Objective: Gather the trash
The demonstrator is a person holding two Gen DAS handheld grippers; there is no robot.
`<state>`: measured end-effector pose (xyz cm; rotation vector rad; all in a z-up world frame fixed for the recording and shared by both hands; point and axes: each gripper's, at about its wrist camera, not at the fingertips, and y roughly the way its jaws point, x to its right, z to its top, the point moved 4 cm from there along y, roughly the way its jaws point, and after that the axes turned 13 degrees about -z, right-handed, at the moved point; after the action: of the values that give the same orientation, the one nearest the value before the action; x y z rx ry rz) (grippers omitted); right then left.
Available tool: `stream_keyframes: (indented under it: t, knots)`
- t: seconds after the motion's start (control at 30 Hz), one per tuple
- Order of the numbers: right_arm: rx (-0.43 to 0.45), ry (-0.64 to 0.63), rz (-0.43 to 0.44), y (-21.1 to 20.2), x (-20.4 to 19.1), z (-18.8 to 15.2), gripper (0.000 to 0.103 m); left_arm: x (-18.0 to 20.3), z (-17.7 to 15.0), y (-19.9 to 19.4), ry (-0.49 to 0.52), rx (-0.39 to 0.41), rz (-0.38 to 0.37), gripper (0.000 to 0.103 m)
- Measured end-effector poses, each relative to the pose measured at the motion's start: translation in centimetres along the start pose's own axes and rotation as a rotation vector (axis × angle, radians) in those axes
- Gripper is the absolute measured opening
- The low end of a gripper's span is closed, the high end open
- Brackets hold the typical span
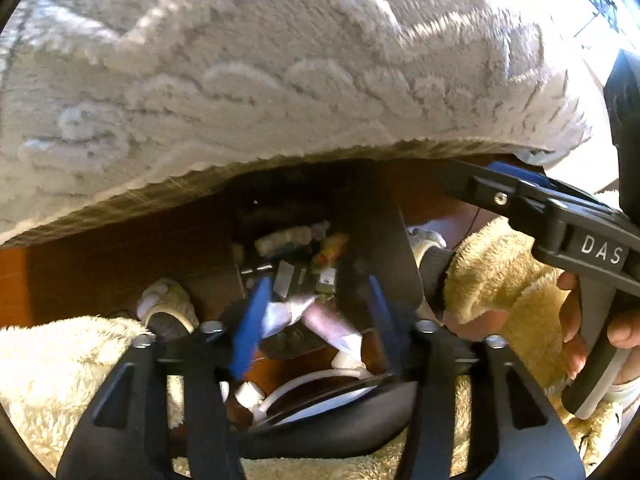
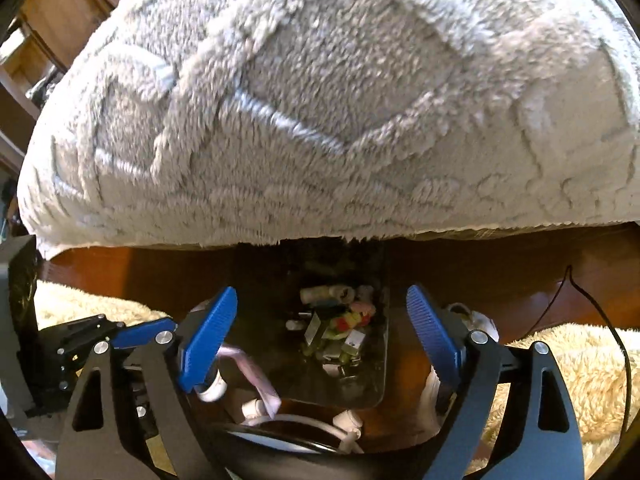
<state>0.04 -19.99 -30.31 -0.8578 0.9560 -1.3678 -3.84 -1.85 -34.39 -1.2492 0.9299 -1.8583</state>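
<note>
Left wrist view looks steeply down past the left gripper (image 1: 316, 312), whose blue-padded jaws stand apart over a dark bin (image 1: 288, 208) set on a reddish wooden floor (image 1: 120, 264). A crumpled pinkish-white wrapper (image 1: 324, 324) lies in the gap between the pads; whether either pad touches it cannot be told, and the tongs read as open rather than clamped. Deeper inside the bin sits a heap of trash (image 1: 304, 256): pale rolls, a red and yellow scrap, small silvery packets. Beyond the bin a thick grey-white fluffy blanket (image 1: 280, 80) hangs down, its edge shading the bin's far side. To the right of the bin the right gripper (image 1: 472, 184) reaches in, held by a hand (image 1: 600, 328), with a cream fleece (image 1: 508, 272) under it.

In the right wrist view, the right gripper (image 2: 322, 332) has its jaws spread wide with nothing between the pads, directly above the bin (image 2: 380, 380). The trash (image 2: 340, 328) is piled at the bin's bottom. The wrapper (image 2: 256, 376) hangs at the bin's left edge, beside the left gripper (image 2: 140, 332). A black cable (image 2: 600, 320) trails across the floor (image 2: 480, 272) right of the bin. The same blanket (image 2: 320, 100) fills the upper part.
</note>
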Motion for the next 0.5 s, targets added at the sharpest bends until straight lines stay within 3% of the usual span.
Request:
stream_keyframes:
  t: [0.07,0.17,0.33,0.5]
  knots:
    - [0.013,0.004,-0.011,-0.6,0.4,0.1,0.091,-0.1,0.2,-0.8,-0.006,0.028,0.005,0.078]
    - [0.05,0.014,-0.039,-2.1,0.9,0.4,0.096,0.1,0.4,-1.9,0.003,0.068,0.014,0.089]
    - [0.103,0.033,-0.072,-4.6,2.4,1.4,0.099,0.9,0.7,-4.1,0.016,0.114,0.037,0.093]
    - [0.236,0.041,-0.124,-9.9,3.7,3.1,0.099,3.1,1.9,-7.4,0.076,0.205,0.084,0.095]
